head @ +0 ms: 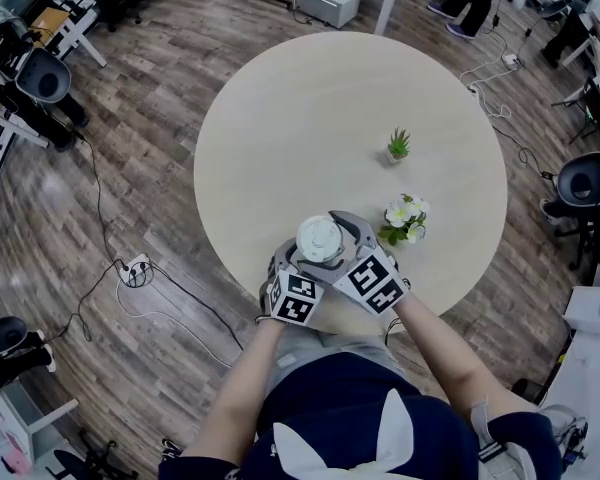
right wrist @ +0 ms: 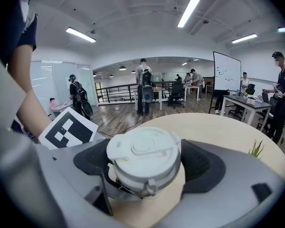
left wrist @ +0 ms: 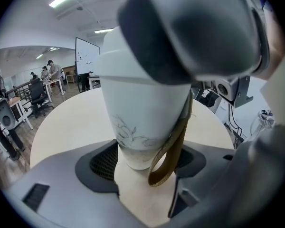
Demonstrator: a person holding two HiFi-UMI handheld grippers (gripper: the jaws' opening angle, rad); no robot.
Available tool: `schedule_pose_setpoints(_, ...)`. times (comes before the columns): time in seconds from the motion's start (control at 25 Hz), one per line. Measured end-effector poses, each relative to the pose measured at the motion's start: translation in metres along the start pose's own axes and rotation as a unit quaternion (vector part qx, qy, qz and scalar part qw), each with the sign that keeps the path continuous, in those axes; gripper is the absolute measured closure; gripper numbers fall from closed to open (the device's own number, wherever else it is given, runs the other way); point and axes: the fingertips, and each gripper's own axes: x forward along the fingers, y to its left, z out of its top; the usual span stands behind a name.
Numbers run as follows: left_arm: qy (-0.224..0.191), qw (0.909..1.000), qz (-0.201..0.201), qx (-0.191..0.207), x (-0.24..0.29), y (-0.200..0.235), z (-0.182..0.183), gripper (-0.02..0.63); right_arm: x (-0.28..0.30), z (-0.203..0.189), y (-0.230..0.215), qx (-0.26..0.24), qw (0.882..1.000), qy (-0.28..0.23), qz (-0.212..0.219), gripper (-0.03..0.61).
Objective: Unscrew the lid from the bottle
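Observation:
A white bottle [left wrist: 142, 108] with a faint drawn pattern stands near the front edge of the round table [head: 310, 118]. A brown strap loop [left wrist: 168, 158] hangs down its side. My left gripper [left wrist: 145, 152] is shut on the bottle's lower body, with a dark pad against each side. The white lid [right wrist: 145, 148] is on top of the bottle, seen from above in the head view as the lid [head: 320, 238]. My right gripper [right wrist: 147, 167] reaches round the lid with its jaws wide, a thin gap showing at the pads, so it stands open. One of its fingers [left wrist: 194, 32] looms over the lid in the left gripper view.
A small green potted plant [head: 399, 146] and a pot of white flowers [head: 405, 218] stand to the right of the bottle. The table's front edge is just below both grippers. Chairs, cables and a power strip [head: 133, 268] lie on the wood floor around.

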Motion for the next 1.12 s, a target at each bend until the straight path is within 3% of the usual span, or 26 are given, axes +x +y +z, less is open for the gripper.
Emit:
schedule_pose_setpoints(0.52,-0.001,1.0,0.002,-0.001,0.0029,-0.0012,0.0033,0.287,0.0074,-0.0084,-0.0082,0.002,0.999,0.008,-0.048,0.115)
schedule_pose_setpoints(0.76,-0.002,1.0,0.001,0.0,0.0027,0.0008,0.0015,0.288,0.0092,-0.0074,-0.0079,0.007,0.999,0.009,-0.046,0.12)
schedule_pose_setpoints(1.12,-0.001,1.0,-0.002,0.004,0.0021,-0.0001,0.0005,0.287,0.0051,0.0004,-0.0021,-0.032,0.999,0.011,-0.033,0.12)
